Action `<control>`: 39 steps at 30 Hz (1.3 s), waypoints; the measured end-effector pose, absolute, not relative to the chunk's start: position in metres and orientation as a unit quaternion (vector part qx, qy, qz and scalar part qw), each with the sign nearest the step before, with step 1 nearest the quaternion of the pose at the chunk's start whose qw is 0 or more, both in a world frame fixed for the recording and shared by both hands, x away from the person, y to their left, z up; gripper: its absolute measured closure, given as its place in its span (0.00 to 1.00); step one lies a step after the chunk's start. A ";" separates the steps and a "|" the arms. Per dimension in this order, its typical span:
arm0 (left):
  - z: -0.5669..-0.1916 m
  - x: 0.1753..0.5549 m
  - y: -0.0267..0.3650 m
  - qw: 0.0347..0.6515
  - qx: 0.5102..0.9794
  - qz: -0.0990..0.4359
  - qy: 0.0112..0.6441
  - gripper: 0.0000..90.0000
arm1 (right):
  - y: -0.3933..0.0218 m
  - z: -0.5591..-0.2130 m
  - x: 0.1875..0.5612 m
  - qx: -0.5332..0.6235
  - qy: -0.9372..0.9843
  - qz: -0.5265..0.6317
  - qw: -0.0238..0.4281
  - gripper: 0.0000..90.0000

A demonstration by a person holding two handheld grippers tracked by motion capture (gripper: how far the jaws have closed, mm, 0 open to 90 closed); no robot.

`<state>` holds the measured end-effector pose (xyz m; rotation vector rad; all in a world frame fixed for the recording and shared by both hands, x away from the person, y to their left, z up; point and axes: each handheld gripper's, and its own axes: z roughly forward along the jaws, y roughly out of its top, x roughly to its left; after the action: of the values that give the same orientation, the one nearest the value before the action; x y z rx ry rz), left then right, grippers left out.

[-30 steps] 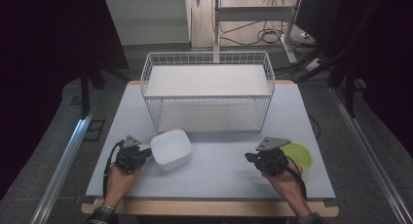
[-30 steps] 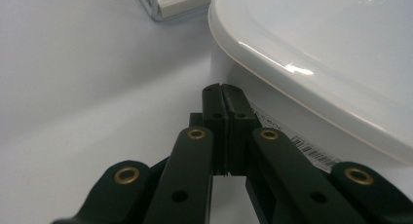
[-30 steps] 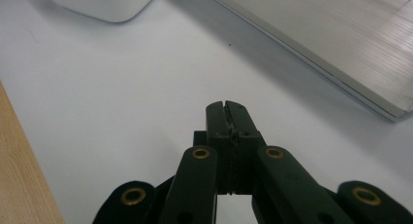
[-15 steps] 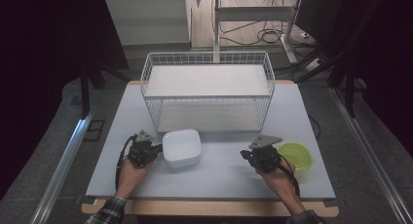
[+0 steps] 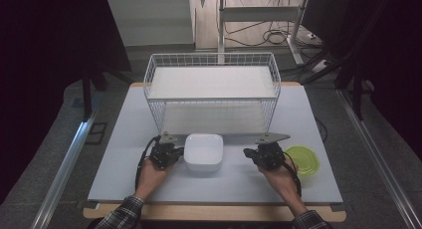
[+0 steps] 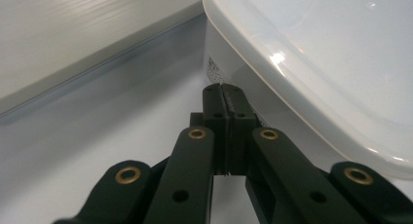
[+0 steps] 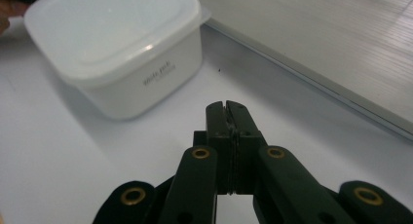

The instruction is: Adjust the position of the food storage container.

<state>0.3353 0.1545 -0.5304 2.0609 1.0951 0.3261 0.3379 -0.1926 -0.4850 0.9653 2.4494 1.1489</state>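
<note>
A white square lidded container [image 5: 203, 151] sits on the pale table in front of the wire basket [image 5: 212, 92]. My left gripper [image 5: 175, 154] is shut, its tips right against the container's left side wall [image 6: 229, 73]. On the other side my right gripper [image 5: 249, 153] is shut too, with nothing between its jaws, and points at the container [image 7: 122, 44] from a short way off. In the left gripper view the closed jaws [image 6: 223, 90] reach the white wall just under the lid's rim. In the right gripper view the jaws [image 7: 227, 107] hover over bare table.
A yellow-green round lid or dish [image 5: 304, 159] lies on the table just right of my right hand. The wire basket stands on a white shelf board [image 7: 341, 48] behind the container. Table edges run near my forearms; the surroundings are dark floor and frame rails.
My left gripper has slid right, and the white container has moved right with it toward the table's middle. The right gripper has barely shifted.
</note>
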 end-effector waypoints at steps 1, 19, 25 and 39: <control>-0.530 0.335 0.152 0.384 0.809 0.125 0.428 1.00 | -0.191 -0.486 0.340 0.336 0.844 0.398 0.132 0.99; -0.526 0.323 0.131 0.393 0.824 0.108 0.394 1.00 | -0.163 -0.500 0.347 0.366 0.847 0.374 0.092 1.00; -0.525 0.315 0.130 0.396 0.822 0.095 0.398 1.00 | -0.164 -0.498 0.338 0.364 0.850 0.370 0.092 1.00; -0.516 0.306 0.135 0.409 0.822 0.112 0.380 0.89 | -0.173 -0.493 0.331 0.353 0.854 0.364 0.113 0.97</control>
<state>0.3065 0.1346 -0.5160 2.0698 0.9584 0.2821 0.3309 -0.1726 -0.4928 1.0368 2.5063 1.0684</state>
